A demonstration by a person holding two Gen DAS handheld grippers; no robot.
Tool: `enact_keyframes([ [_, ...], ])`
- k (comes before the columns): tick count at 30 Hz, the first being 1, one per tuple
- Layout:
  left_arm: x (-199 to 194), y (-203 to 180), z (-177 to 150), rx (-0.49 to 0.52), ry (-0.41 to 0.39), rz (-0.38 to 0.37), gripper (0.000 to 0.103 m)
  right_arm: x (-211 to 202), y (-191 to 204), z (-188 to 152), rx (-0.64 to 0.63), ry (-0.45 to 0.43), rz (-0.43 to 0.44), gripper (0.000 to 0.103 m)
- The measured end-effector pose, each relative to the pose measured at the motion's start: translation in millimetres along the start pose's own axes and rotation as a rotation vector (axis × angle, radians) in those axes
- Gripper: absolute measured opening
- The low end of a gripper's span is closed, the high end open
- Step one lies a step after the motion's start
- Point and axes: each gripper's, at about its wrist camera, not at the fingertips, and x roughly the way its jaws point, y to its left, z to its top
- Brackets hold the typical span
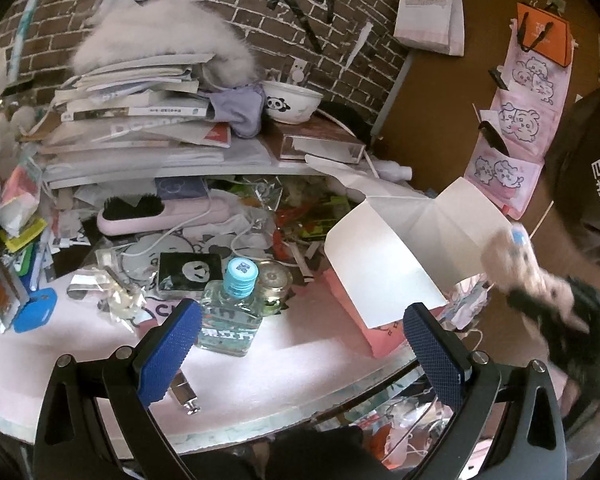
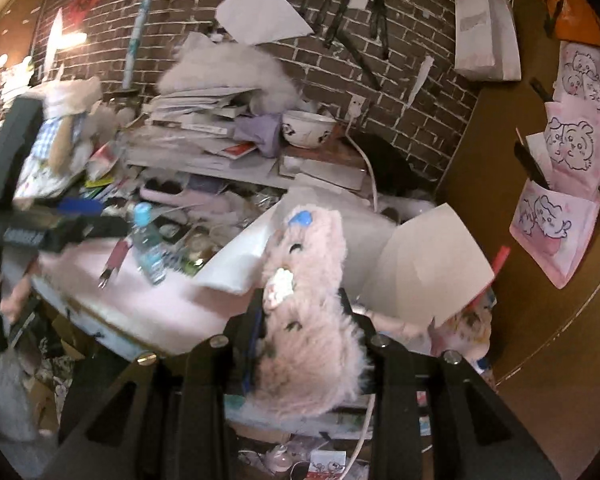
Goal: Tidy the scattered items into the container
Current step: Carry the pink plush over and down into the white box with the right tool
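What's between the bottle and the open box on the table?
Mostly bare pink table top, seen in the left wrist view. A small round jar sits just right of the bottle, short of the box.

My left gripper (image 1: 302, 328) has black angular arms with silver screws and textured blue fingers (image 1: 168, 352); my right gripper (image 2: 300, 320) looks all black, its pads mostly hidden.

Far ahead of the fingers, a panda bowl (image 1: 292, 103) stands on a brown box (image 1: 320, 142) against the brick wall (image 1: 340, 40). Left of the bowl there is a tall stack of books (image 1: 140, 120) with a purple cloth (image 1: 242, 110) beside it. A white paper bag (image 1: 430, 10) hangs on the wall above, to the right of the fingers.
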Motion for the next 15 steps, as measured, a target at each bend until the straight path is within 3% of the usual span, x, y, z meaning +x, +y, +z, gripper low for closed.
enact_keyframes([
  [7, -1, 5, 1, -0.003, 0.001, 0.014, 0.101, 63, -29, 33, 0.083, 0.124, 0.034, 0.028],
  [15, 9, 16, -1, -0.02, 0.02, 0.031, 0.101, 129, -39, 35, 0.127, 0.281, 0.066, 0.029],
])
